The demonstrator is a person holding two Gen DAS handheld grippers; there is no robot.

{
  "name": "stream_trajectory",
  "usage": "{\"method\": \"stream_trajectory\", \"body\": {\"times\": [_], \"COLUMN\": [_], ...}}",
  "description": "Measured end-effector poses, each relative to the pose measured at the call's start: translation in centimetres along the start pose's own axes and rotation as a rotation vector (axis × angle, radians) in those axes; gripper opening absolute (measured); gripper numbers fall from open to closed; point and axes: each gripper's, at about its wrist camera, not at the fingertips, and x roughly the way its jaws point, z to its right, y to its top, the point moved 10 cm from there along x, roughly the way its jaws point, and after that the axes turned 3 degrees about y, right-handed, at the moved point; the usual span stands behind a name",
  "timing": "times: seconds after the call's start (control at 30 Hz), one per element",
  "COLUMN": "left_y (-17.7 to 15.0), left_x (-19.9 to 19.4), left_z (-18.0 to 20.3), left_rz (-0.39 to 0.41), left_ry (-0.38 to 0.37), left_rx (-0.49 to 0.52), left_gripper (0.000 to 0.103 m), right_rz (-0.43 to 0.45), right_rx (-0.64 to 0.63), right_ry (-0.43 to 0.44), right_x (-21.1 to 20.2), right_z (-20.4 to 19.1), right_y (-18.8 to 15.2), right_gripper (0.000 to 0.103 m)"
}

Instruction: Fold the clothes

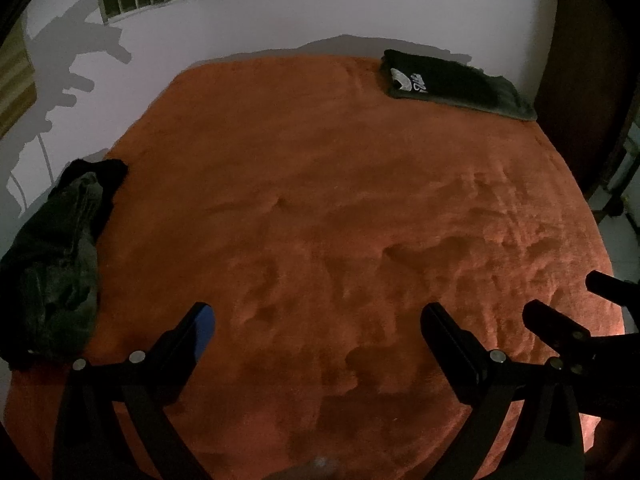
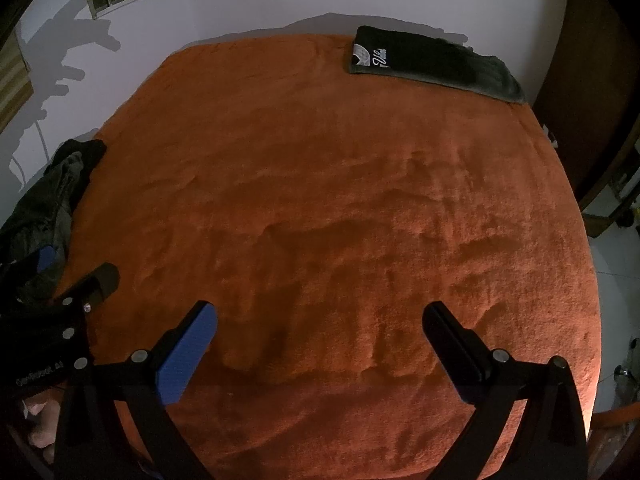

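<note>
Folded dark garment [image 1: 456, 82], black to grey-green with a white printed logo showing at one end, lies flat as a neat rectangle, far ahead of the fingers and to their right. Unfolded pile of clothes [image 1: 56, 248], dark olive with a black piece on its far end, possibly trousers, lies crumpled left of the left-hand finger.

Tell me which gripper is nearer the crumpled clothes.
Left. The left gripper hangs open just beside the crumpled clothes; the right gripper, also open, sits farther over.
</note>
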Motion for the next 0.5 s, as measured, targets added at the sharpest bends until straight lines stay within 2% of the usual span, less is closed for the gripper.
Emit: {"method": "stream_trajectory", "body": {"times": [0.1, 0.23, 0.5], "left_y": [0.07, -0.22, 0.28], "left_x": [-0.15, -0.65, -0.42], "left_z": [0.43, -0.12, 0.42], "left_rz": [0.024, 0.028, 0.017], "left_ry": [0.02, -0.021, -0.014], "left_rx": [0.009, -0.014, -0.002], "left_gripper": [0.102, 0.102, 0.102], "right_rz": [-0.006, -0.003, -0.011], "right_rx": [0.005, 0.016, 0.008], "right_ry": [0.008, 0.022, 0.01], "right_x": [0.01, 0.31, 0.58], "right_z": [-0.38, 0.08, 0.15], "right_y": [-0.01, 0.08, -0.45], "right_gripper": [0.103, 0.103, 0.103]}}
